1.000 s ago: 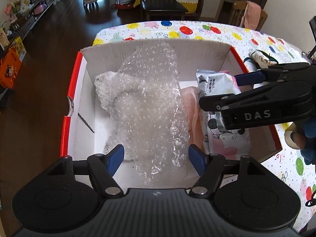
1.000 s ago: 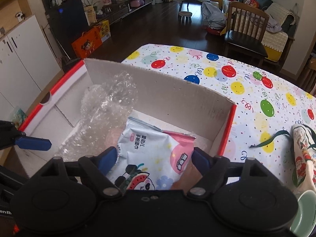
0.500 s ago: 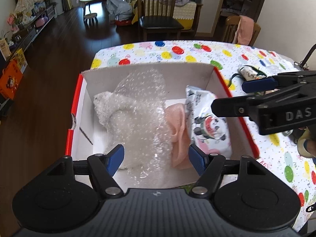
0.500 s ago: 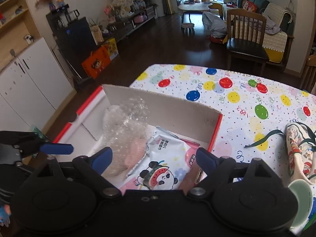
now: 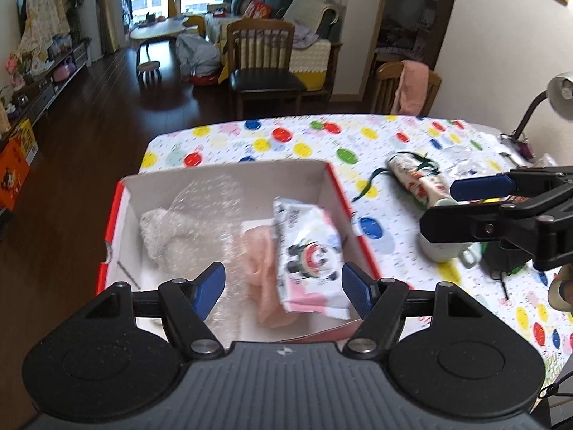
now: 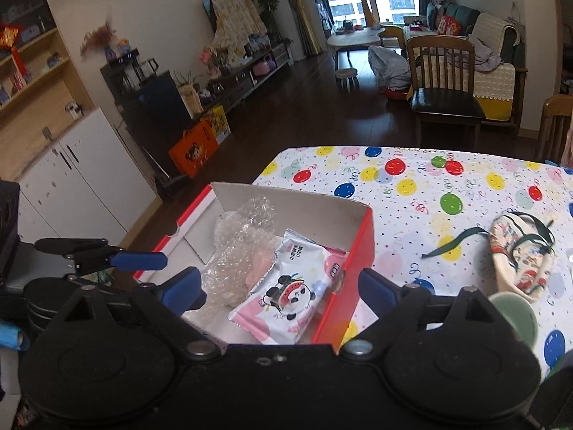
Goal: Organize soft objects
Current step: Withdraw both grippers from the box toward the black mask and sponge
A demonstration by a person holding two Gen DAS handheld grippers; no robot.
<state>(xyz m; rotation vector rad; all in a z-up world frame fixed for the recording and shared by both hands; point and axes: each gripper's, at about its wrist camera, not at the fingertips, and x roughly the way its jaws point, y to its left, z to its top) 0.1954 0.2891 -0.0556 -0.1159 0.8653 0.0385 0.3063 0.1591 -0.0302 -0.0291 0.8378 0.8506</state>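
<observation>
A red and white cardboard box [image 5: 222, 175] [image 6: 358, 251] sits at the table's near left edge. It holds bubble wrap [image 5: 204, 211] [image 6: 243, 240], a grey fluffy item [image 5: 154, 229], a pink soft item [image 5: 258, 268] and a panda-print tissue pack [image 5: 308, 254] [image 6: 290, 294]. My left gripper [image 5: 283, 288] is open and empty, raised above the box's near side. My right gripper [image 6: 279, 290] is open and empty, above the box's right side; it also shows in the left wrist view [image 5: 476, 186].
A printed fabric pouch with green ties [image 5: 419, 179] [image 6: 519, 251] lies on the balloon-pattern tablecloth [image 6: 412, 193] right of the box. A pale green mug [image 5: 444, 247] [image 6: 515, 315] stands near it. A desk lamp [image 5: 558, 89] is at the far right. Chairs stand behind the table.
Both grippers have risen and pulled back from the box, so it looks smaller. The right gripper moved right, away from the tissue pack, which stays in the box.
</observation>
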